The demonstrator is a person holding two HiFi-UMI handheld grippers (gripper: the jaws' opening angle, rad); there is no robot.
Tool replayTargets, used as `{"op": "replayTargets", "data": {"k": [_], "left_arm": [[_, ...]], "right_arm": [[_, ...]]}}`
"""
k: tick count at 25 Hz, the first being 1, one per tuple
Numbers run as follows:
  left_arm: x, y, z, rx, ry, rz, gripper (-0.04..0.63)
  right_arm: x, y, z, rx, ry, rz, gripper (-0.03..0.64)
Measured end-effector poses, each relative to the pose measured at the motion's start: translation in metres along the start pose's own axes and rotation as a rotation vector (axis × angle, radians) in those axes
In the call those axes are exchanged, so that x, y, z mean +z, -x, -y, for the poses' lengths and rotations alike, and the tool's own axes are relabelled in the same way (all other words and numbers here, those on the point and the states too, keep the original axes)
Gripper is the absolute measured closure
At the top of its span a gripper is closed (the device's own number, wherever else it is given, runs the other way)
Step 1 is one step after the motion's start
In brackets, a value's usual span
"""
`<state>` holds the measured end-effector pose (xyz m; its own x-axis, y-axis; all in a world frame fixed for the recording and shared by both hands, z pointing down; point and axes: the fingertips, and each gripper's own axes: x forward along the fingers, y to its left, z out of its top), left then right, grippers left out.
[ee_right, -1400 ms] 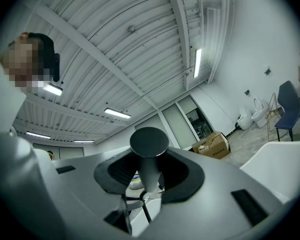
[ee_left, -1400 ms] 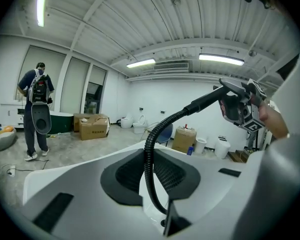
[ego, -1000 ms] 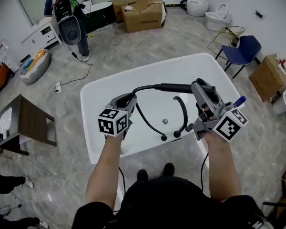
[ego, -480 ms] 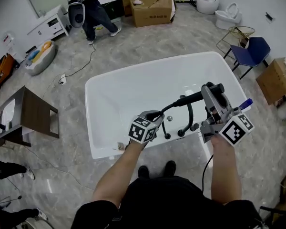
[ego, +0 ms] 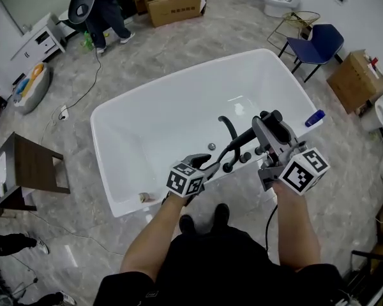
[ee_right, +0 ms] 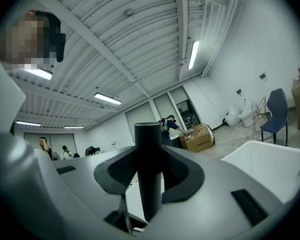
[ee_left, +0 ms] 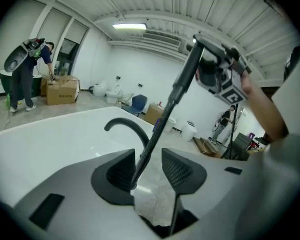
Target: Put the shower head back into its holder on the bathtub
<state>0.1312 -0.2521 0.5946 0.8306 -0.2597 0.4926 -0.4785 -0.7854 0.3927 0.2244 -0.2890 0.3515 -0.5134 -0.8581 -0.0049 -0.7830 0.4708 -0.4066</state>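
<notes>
My right gripper (ego: 268,123) (ee_right: 149,170) is shut on the black shower head handle (ego: 250,134) (ee_right: 148,149), held above the near rim of the white bathtub (ego: 105,163). The black hose (ego: 221,154) (ee_left: 162,118) drops from the handle to my left gripper (ego: 207,164) (ee_left: 148,162). Its jaws are opening: the hose runs between them, leaning on the left pad with a gap to the right one. The black faucet spout (ego: 228,127) (ee_left: 124,126) and its knobs (ego: 245,157) stand on the rim just beyond both grippers. I cannot make out the holder.
A blue bottle (ego: 314,118) lies on the tub's right rim and a small object (ego: 143,197) on the near left rim. A blue chair (ego: 319,43), cardboard boxes (ego: 175,5), a dark wooden table (ego: 35,164) and a person (ego: 96,5) stand around on the floor.
My left gripper slid down along the hose to the near rim beside the faucet and its jaws spread. My right gripper sank a little with the shower head.
</notes>
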Motion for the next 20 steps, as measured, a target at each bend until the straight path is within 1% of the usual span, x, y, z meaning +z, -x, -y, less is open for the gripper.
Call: {"op": "replayTargets", "data": {"k": [2, 6, 9, 12, 17, 20], "left_arm": [[0.014, 0.025, -0.012, 0.051, 0.003, 0.058, 0.416], [0.049, 0.075, -0.042, 0.219, 0.004, 0.186, 0.427], [0.064, 0.101, -0.046, 0.294, -0.038, 0.236, 0.443], [0.062, 0.116, -0.046, 0.317, -0.051, 0.255, 0.455], [0.033, 0.12, -0.04, 0.306, -0.005, 0.242, 0.472], [0.024, 0.116, -0.041, 0.294, 0.026, 0.236, 0.482]], "right_arm": [[-0.012, 0.001, 0.004, 0.004, -0.008, -0.032, 0.472], [-0.052, -0.005, 0.011, -0.003, -0.025, -0.13, 0.472], [-0.086, -0.012, 0.014, 0.008, -0.047, -0.191, 0.472], [-0.116, -0.021, 0.016, -0.004, -0.045, -0.248, 0.472], [-0.163, -0.027, 0.02, -0.035, -0.013, -0.325, 0.472], [-0.188, -0.03, 0.022, -0.057, 0.024, -0.373, 0.472]]}}
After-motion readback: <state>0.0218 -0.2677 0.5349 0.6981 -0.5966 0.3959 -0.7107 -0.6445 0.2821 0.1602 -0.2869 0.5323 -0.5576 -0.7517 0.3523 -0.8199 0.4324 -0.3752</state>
